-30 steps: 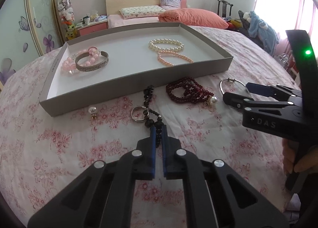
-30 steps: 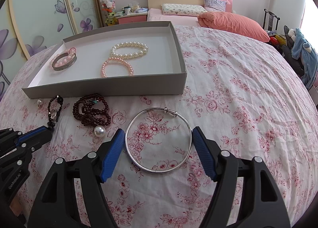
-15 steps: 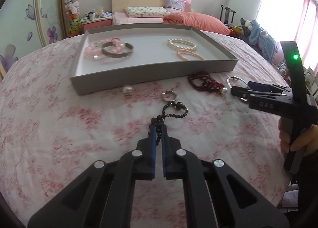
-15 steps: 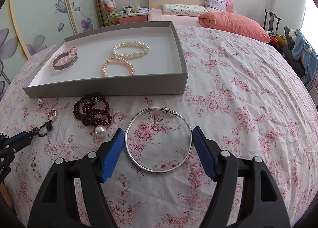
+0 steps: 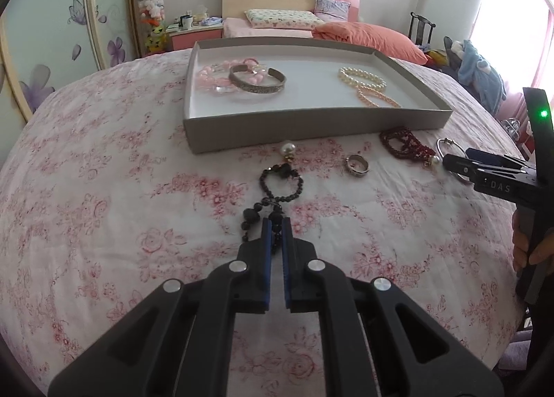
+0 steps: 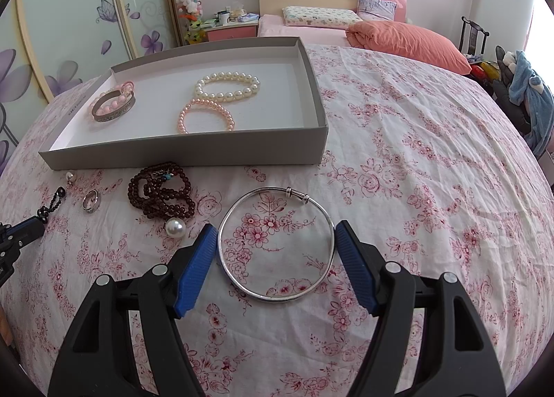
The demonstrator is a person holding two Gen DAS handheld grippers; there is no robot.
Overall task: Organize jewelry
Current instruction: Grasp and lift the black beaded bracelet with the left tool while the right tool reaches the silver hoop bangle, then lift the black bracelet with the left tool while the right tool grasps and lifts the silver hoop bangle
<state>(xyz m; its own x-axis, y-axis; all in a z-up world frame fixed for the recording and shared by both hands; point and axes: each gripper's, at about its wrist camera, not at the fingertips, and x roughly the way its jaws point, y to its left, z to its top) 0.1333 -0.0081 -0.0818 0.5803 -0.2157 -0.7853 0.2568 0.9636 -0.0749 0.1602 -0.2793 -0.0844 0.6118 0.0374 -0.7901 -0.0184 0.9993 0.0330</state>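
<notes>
The left gripper point(image 5: 276, 224) points forward and down, and its two blue pads point(image 5: 266, 241) are pressed together with almost no gap. The right gripper point(image 6: 276, 234) also points forward and down, low over the bed, and its blue pads point(image 6: 195, 265) stand wide apart. In the left wrist view, a hand point(image 5: 528, 248) holds the handle of the right gripper at the right edge.
</notes>
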